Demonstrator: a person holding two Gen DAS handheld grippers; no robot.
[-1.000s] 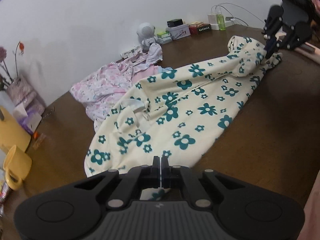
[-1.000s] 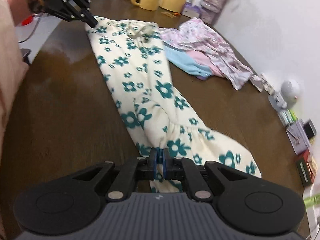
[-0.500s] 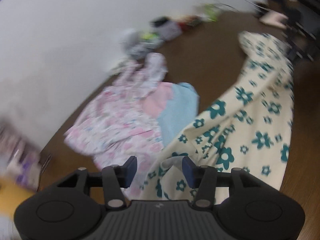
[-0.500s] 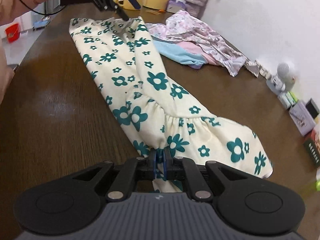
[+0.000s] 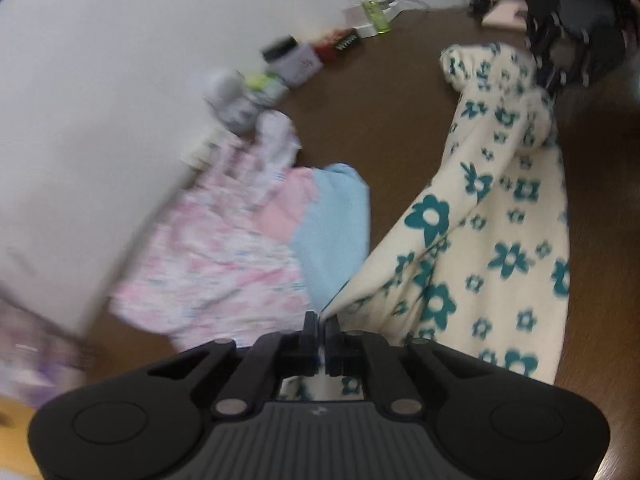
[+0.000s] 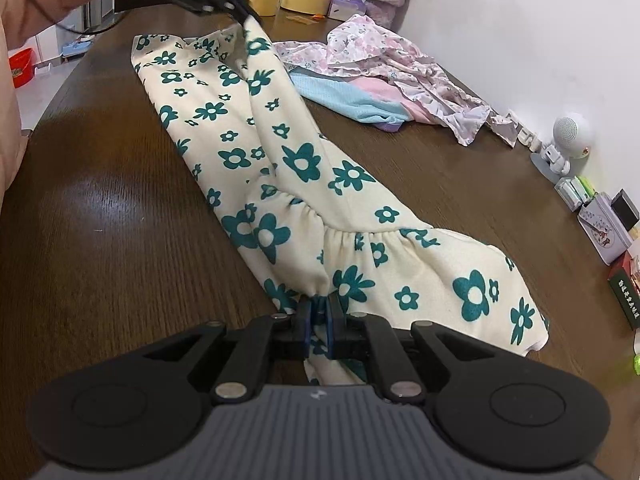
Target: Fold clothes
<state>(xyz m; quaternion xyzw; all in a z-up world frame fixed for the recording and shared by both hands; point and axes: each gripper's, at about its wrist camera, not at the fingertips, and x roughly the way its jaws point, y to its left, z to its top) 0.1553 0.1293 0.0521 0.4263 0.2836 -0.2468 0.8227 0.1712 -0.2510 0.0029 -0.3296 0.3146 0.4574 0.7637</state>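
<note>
Left gripper point(image 5: 321, 325) is pinching the top edge of the floral dress point(image 6: 304, 184), jaws clamped. Right gripper point(image 6: 319, 322) is gripping the gathered hem, jaws tight on fabric. Dress is lying stretched across the table point(image 6: 100, 208), 12 to 6 o'clock in the right wrist view; pink clothes point(image 6: 384, 64) at 1 o'clock.

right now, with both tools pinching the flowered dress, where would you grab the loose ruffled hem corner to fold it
Probably at the free corner of the ruffle hem, which lies flat on the table beside the right tool. Come in low from the wall side, since that edge is exposed. Both the right tool and the left tool are shut on the flowered dress, so one must let go first.
</note>
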